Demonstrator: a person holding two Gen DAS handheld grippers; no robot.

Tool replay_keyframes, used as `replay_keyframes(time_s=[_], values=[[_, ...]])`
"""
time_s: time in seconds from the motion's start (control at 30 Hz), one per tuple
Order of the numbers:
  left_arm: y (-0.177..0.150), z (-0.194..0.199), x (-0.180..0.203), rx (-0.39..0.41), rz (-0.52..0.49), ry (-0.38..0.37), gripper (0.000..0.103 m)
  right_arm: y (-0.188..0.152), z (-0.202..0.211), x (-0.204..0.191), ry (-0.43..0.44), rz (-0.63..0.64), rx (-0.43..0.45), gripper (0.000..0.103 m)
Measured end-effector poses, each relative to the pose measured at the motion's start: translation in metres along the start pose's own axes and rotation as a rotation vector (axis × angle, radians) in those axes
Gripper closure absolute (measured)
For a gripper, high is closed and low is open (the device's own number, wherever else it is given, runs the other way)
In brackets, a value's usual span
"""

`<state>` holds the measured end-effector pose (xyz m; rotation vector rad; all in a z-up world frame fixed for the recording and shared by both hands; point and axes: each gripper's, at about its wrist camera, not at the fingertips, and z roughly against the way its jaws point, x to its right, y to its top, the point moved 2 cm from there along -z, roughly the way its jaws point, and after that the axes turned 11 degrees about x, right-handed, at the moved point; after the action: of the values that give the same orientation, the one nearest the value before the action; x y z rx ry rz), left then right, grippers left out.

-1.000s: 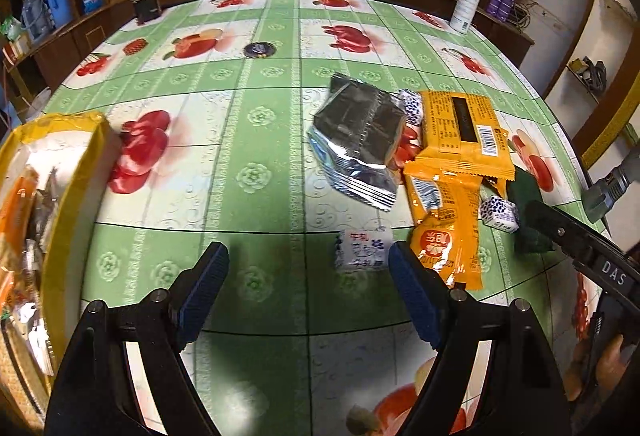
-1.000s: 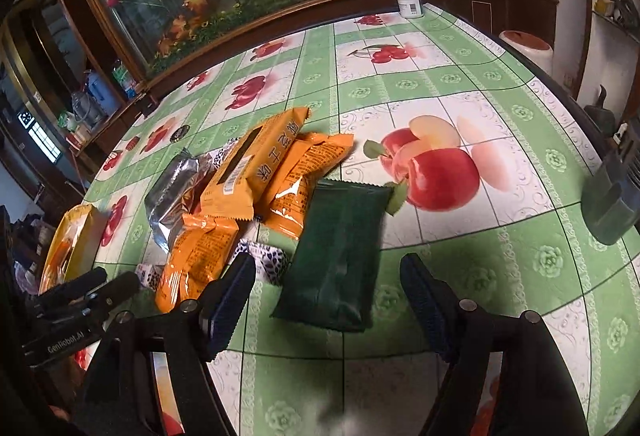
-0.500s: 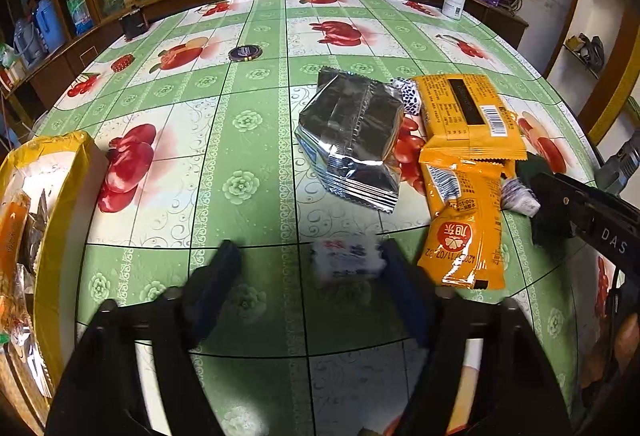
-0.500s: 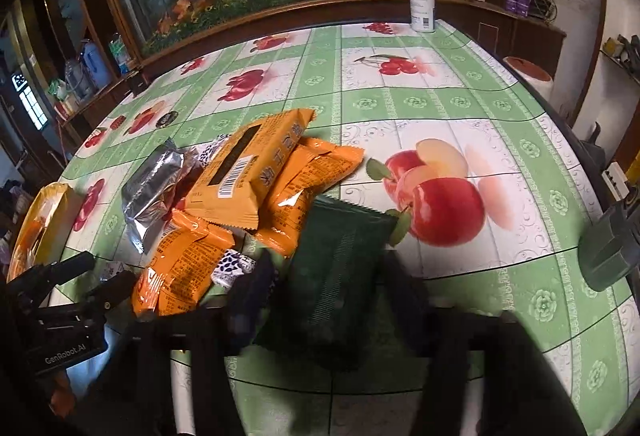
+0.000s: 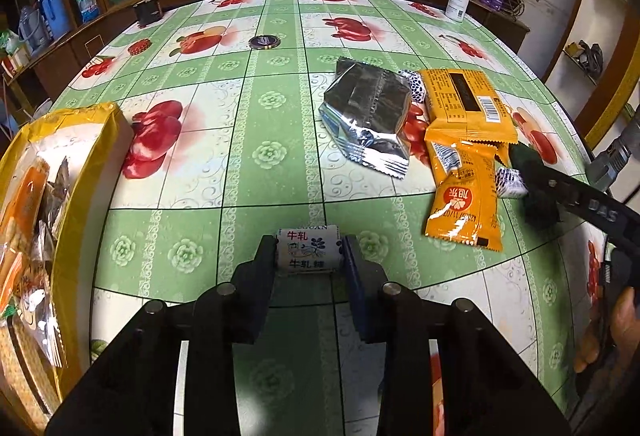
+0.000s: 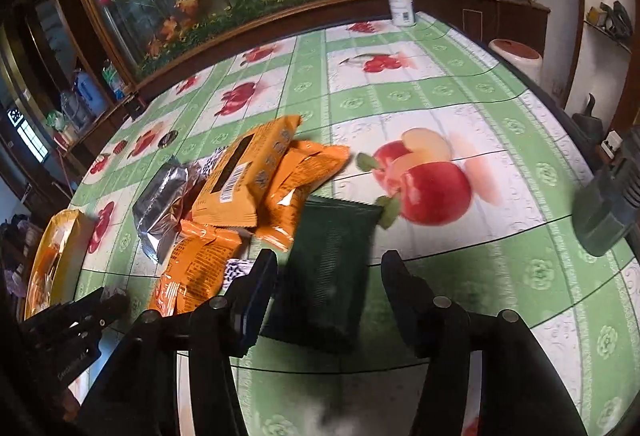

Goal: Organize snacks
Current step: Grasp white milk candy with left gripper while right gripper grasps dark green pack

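Left wrist: fingers [image 5: 308, 256] closing on one candy [image 5: 307, 254] | right fingers [image 6: 328, 276] opening around one green packet [image 6: 328, 268]

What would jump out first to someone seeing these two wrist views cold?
The left gripper at bottom centre, its jaws closing on a small white candy on the green fruit-print tablecloth. Next, the snack pile at right: a silver foil pack beside orange packets. In the right wrist view, the right gripper is opening, a dark green packet between its jaws.
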<state>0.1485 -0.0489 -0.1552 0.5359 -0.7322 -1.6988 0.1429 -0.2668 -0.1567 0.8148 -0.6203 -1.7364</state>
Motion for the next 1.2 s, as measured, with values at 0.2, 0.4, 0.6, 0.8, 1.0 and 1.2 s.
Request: replay_keyframes(time_s=[0.2, 0.4, 0.6, 0.8, 1.0, 1.2], values=[[-0.004, 0.013, -0.014, 0.028, 0.021, -0.021, 0.073, 0.001, -0.007, -0.011, -0.081, 0.102, -0.005, 0.065], [-0.008, 0.033, -0.027, 0.073, 0.032, -0.023, 0.073, -0.006, 0.025, 0.005, -0.086, 0.105, 0.039, 0.102], [-0.016, 0.041, -0.031, 0.059, 0.048, -0.02, 0.073, -0.01, 0.027, 0.015, -0.028, -0.013, 0.024, 0.052], [-0.017, 0.046, -0.032, 0.059, 0.051, -0.026, 0.073, -0.009, 0.003, -0.012, -0.08, 0.037, -0.015, 0.038], [-0.014, 0.051, -0.039, 0.07, 0.072, -0.027, 0.073, -0.018, 0.002, -0.035, -0.126, 0.207, -0.037, 0.055], [-0.013, 0.059, -0.047, 0.092, 0.092, -0.011, 0.073, -0.027, 0.027, -0.013, -0.097, 0.163, -0.004, 0.056]])
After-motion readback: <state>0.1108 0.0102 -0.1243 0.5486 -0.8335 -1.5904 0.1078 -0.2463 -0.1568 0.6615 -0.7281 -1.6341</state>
